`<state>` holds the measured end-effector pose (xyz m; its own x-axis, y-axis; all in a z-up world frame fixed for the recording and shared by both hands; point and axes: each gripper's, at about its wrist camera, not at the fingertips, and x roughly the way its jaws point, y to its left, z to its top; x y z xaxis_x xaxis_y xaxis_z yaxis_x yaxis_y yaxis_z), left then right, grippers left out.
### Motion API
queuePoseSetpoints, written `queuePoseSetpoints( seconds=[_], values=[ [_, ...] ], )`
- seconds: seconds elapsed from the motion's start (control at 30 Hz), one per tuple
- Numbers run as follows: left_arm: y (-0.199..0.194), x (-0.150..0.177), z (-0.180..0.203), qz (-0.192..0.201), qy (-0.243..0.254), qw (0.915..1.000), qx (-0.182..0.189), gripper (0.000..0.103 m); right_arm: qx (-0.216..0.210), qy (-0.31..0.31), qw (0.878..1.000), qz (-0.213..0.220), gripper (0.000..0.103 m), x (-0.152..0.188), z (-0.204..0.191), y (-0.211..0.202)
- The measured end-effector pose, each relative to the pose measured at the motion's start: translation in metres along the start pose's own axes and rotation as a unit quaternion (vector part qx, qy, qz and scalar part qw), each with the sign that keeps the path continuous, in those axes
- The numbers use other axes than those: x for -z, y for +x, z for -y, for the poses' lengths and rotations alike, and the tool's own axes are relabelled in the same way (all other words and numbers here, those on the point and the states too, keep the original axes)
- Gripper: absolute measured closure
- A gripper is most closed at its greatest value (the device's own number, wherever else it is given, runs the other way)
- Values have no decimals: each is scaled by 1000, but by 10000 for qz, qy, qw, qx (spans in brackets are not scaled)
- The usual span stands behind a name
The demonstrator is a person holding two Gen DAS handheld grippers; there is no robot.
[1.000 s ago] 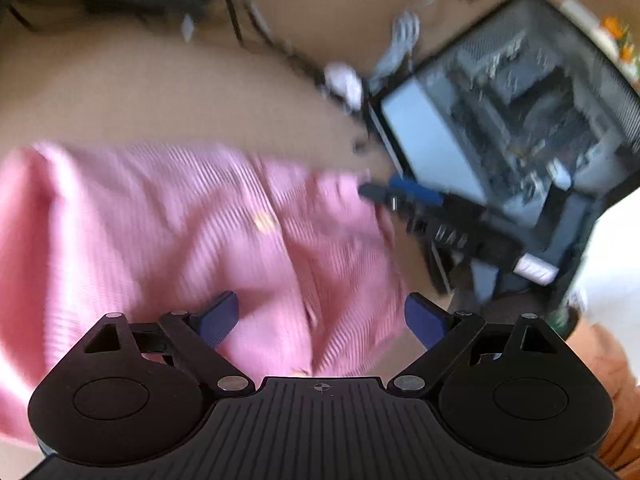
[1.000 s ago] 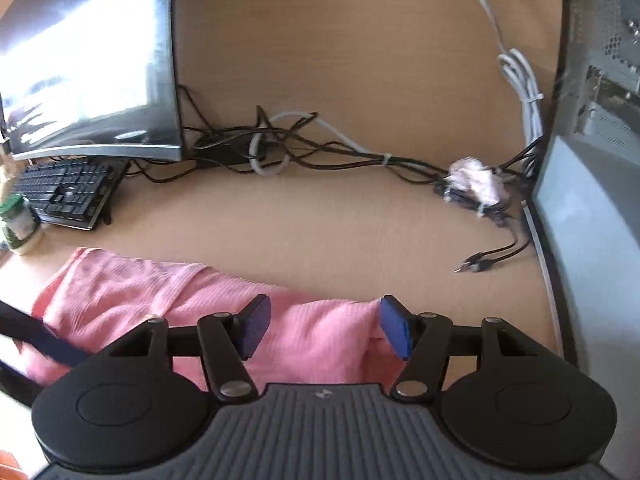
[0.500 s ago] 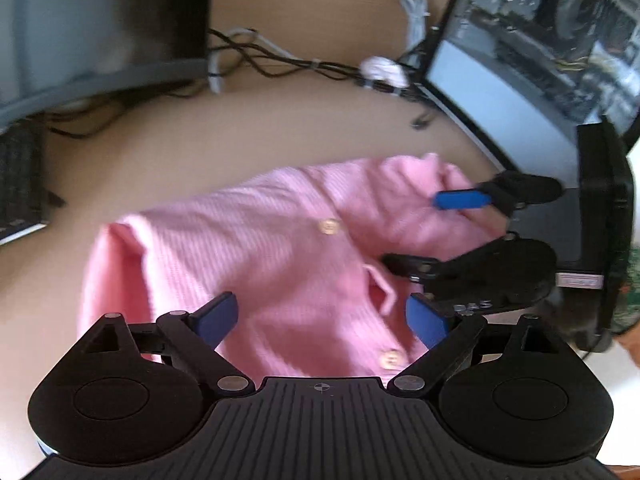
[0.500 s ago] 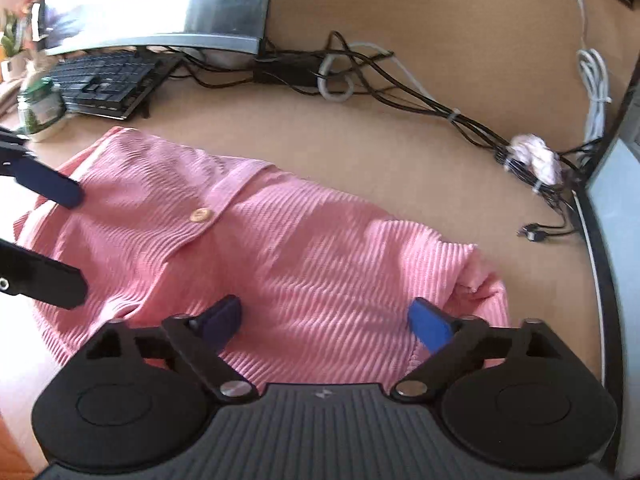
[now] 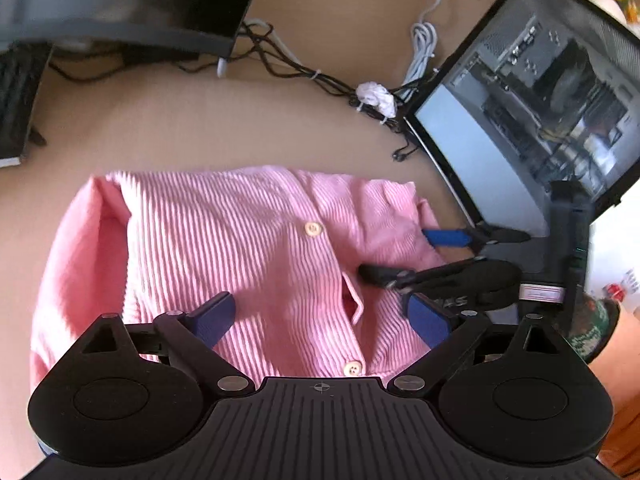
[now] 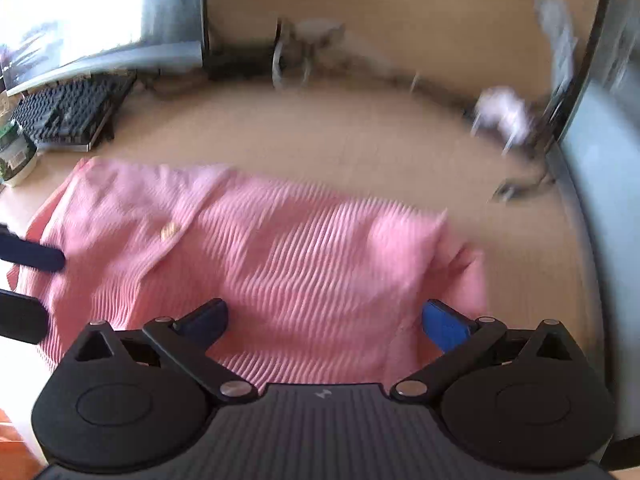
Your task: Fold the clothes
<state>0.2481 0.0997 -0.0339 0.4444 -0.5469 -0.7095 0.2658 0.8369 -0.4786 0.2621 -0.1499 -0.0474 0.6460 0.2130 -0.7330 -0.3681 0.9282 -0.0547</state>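
Pink ribbed cardigan [image 5: 248, 240], buttoned, folded on desk [image 5: 200, 120]

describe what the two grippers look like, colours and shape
Both look alike. The left gripper has a black ribbed body, two rounded black lobes, black linkage arms with silver pivot pins, and blue fingers. The right gripper matches. A small crosshair mark sits at the body's centre. Seen from the side, the right one carries a white label. No cables or sleeves show.

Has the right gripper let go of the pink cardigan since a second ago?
Yes. The right gripper held a cardigan fold near the computer case; now its jaws stand wide, fabric flat.
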Motion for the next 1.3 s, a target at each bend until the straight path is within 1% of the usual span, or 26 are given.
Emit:
queuePoseSetpoints(
  seconds=[0.07,0.13,0.17,0.2,0.33,0.43,0.5,0.53,0.57,0.63,0.7,0.73,0.8,0.83,0.9,0.93,0.97,1.0,1.1,1.17,1.2,1.3],
  values=[
    [8,0,-8,-80,-151,9998,41,5,99,10,9992,388,0,-3,2,-11],
    [14,-1,-16,-125,-290,9994,137,3,219,147,9973,691,0,-5,7,-11],
    [17,-3,-18,-141,-316,9992,209,0,361,211,9970,651,0,-8,11,-2],
    [20,-4,-18,-151,-313,9991,236,0,512,273,9966,585,0,-10,15,7],
    [30,-15,-17,-165,-36,9997,191,0,1173,237,9927,113,0,-5,26,43],
    [39,-27,-20,-145,56,9998,102,0,1354,137,9907,35,0,9,23,32],
    [48,-38,-21,-52,113,9999,-23,0,1436,14,9896,-52,0,19,18,19],
    [52,-43,-22,-2,142,9999,-89,0,1409,-29,9900,-109,0,24,17,12],
    [56,-49,-23,49,171,9997,-154,0,1290,-67,9915,-169,0,29,17,5],
    [62,-60,-22,129,229,9991,-319,0,903,-76,9957,-217,0,33,15,-12],
    [62,-66,-20,155,193,9989,-395,0,719,93,9974,3,0,33,20,-32],
    [58,-67,-19,170,141,9991,-351,0,635,184,9977,123,0,33,23,-42],
    [48,-63,-15,165,68,9998,-26,0,742,349,9961,317,0,33,33,-54],
    [45,-59,-12,111,50,9998,175,0,939,319,9946,317,0,34,35,-53],
    [43,-50,-8,-64,12,9983,583,0,1365,225,9900,289,0,36,37,-49],
    [46,-45,-6,-202,5,9972,726,0,1514,161,9881,209,0,38,38,-43],
    [50,-39,-4,-345,3,9957,855,0,1482,124,9888,111,0,43,34,-41],
    [55,-33,-1,-443,47,9953,864,0,1420,94,9898,12,0,48,29,-39],
    [72,-28,1,-620,127,9956,684,0,1232,1,9920,-284,0,65,13,-33],
    [78,-33,-2,-576,80,9957,717,0,1172,-162,9926,-257,0,68,-5,-35],
    [80,-36,-2,-540,78,9962,676,0,1017,-213,9942,-273,0,68,-12,-37],
    [85,-49,-4,-419,125,9980,465,0,254,-193,9991,-284,0,61,-25,-51]
  ],
)
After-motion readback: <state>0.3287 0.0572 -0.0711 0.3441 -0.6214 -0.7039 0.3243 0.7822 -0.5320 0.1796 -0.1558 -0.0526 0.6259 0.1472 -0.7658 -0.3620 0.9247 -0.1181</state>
